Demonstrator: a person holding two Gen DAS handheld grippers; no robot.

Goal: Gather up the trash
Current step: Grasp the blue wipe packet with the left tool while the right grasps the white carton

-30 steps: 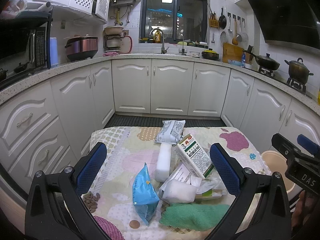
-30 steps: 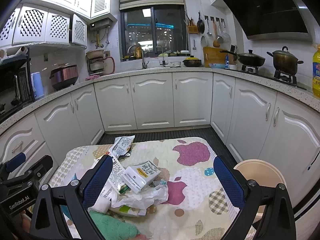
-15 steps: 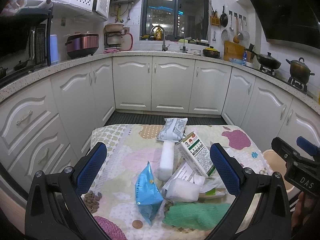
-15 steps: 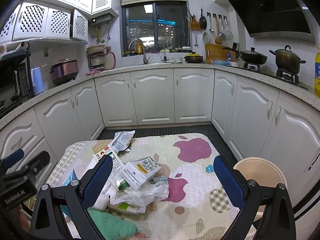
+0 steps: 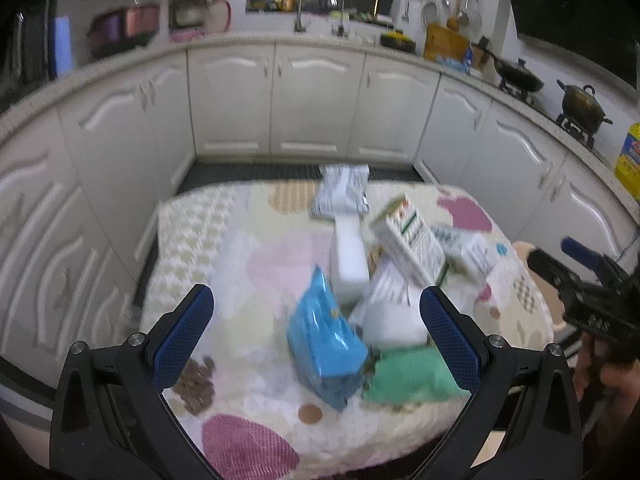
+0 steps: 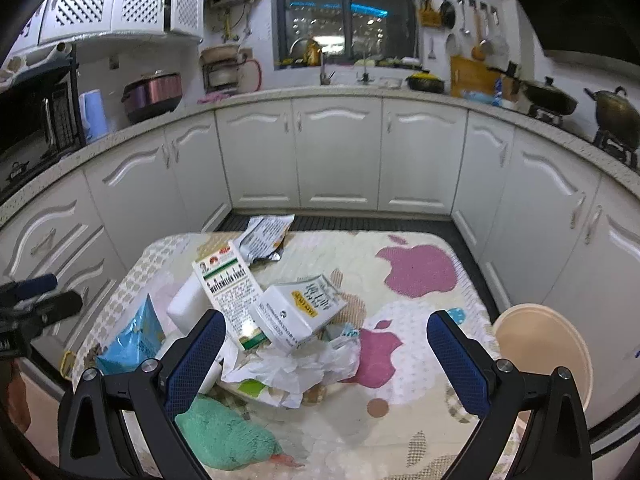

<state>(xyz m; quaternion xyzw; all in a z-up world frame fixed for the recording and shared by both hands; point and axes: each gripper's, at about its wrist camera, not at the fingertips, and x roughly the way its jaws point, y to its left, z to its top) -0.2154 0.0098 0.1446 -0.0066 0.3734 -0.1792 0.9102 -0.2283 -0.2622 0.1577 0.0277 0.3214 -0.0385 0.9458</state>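
A small table with a patterned cloth (image 6: 416, 236) holds a pile of trash. A blue snack bag (image 5: 326, 342) lies near my left gripper (image 5: 316, 324), which is open and empty above the table's near edge. Behind the bag are a white block (image 5: 350, 258), a white-green carton (image 5: 408, 238) and a silver wrapper (image 5: 340, 190). My right gripper (image 6: 326, 344) is open and empty over a crumpled white plastic bag (image 6: 296, 366) and a white box (image 6: 298, 310). The carton (image 6: 228, 284) and blue bag (image 6: 132, 336) also show in the right wrist view.
A beige bin (image 6: 540, 344) stands on the floor right of the table. A green cloth (image 6: 222, 436) lies at the near edge. Brown nuts (image 5: 196, 382) are scattered near the left fingers. White cabinets (image 6: 336, 156) ring the room.
Both grippers have moved forward and tilted down toward the pile, so the trash looks larger. The left view is blurred from motion. Nothing was grasped.
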